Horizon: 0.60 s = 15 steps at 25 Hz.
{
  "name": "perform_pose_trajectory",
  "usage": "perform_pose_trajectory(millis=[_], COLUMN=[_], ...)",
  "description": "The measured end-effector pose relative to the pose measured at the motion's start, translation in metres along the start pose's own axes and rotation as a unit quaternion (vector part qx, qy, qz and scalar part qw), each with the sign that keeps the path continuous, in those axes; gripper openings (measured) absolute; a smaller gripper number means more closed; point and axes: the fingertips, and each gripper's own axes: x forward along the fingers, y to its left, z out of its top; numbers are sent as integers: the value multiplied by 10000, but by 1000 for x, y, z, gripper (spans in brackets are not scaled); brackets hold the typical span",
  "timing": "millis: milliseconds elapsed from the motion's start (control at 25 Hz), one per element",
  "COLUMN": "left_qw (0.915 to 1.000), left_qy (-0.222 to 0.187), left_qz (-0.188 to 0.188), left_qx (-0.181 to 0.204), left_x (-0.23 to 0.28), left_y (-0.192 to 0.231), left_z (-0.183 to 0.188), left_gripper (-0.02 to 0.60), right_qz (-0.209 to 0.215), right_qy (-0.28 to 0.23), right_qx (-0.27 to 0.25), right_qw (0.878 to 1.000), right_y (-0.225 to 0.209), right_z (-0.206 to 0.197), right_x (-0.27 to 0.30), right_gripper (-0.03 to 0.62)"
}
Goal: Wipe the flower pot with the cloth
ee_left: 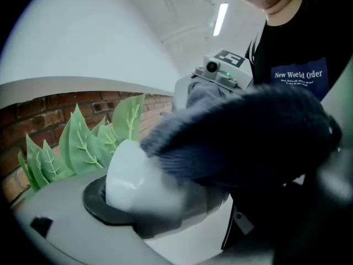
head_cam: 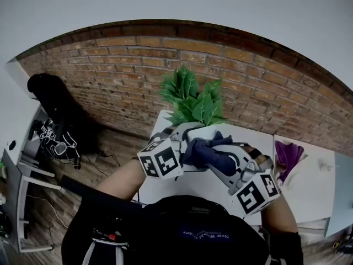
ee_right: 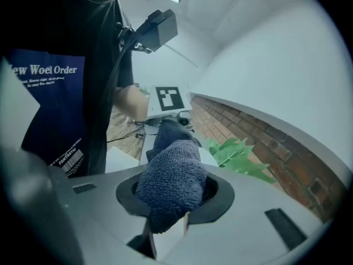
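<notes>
While the left gripper's [head_cam: 185, 141] jaws clamp the white flower pot [ee_left: 130, 175] above the bench [head_cam: 185, 184], the right gripper's [head_cam: 219, 162] jaws pinch the blue knit cloth [ee_right: 171, 184] against it. The pot looks light, slick and breakable, so grip its body and wipe gently.

A red brick wall [head_cam: 138, 59] runs behind a white table [head_cam: 251, 136]. Beside the table is a brown wooden floor [head_cam: 113, 145] with thin black cables [head_cam: 105, 158] on it. A purple thing [head_cam: 288, 156] lies on a second white table [head_cam: 317, 181] just to the right, a big black thing [head_cam: 52, 93] stands by the wall far to the left, and a long light [ee_left: 222, 16] shines on the ceiling.
</notes>
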Motion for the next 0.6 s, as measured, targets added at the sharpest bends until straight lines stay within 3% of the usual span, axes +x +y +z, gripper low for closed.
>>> perform_pose_trajectory(millis=[120,280,360,480,600], left_qw=[9999,9999,9999,9999,9998], left_qy=[19,-35,-90,-74,51], left_qz=[122,148,108,70,52], left_qx=[-19,-28,-84,-13,172], left_x=[-3,-2,-1,1,8], left_y=[6,7,5,3,-2], left_z=[-3,-1,0,1,3], left_gripper=[525,525,525,525,525], right_qz=[344,466,264,-368,-706], right_qy=[50,94,-52,-384,-343], right_qx=[0,-32,34,238,111], right_qw=[9994,9989,9996,9983,9969], right_y=[17,21,12,-16,-26], right_z=[-2,-2,3,17,25], right_x=[0,-3,-6,-7,5], right_gripper=[103,103,103,103,103])
